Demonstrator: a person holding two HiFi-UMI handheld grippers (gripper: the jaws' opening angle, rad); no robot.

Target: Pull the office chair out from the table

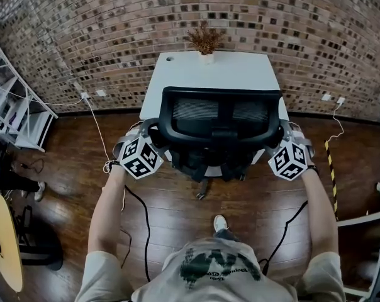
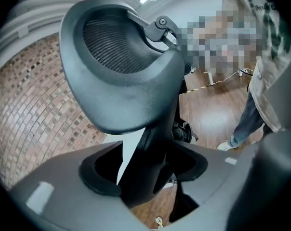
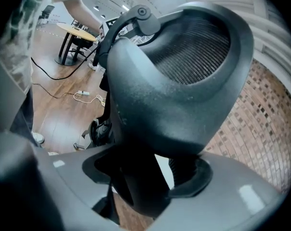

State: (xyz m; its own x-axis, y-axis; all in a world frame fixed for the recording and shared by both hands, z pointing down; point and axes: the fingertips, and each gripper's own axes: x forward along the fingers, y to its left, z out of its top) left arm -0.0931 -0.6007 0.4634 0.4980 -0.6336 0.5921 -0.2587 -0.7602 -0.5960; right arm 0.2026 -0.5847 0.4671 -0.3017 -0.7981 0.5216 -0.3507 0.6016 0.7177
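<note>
Two grippers flank the office chair (image 1: 220, 121) in the head view, left gripper (image 1: 146, 140) and right gripper (image 1: 283, 140) at its backrest edges, seat tucked against the white table (image 1: 177, 74). Left gripper view: jaws spread around the backrest frame, a gap beside one pad. Right gripper view: the same.

even indoor light, sharp centre, strong fisheye bending at edges

Behind the black mesh-backed office chair (image 1: 221, 115) the dark wooden plank floor (image 1: 171, 212) lies open to me (black cables (image 1: 146, 231) trail across it); ahead, the white rectangular table (image 1: 209, 74) and brown brick wall (image 1: 114, 30) bar my way.
</note>
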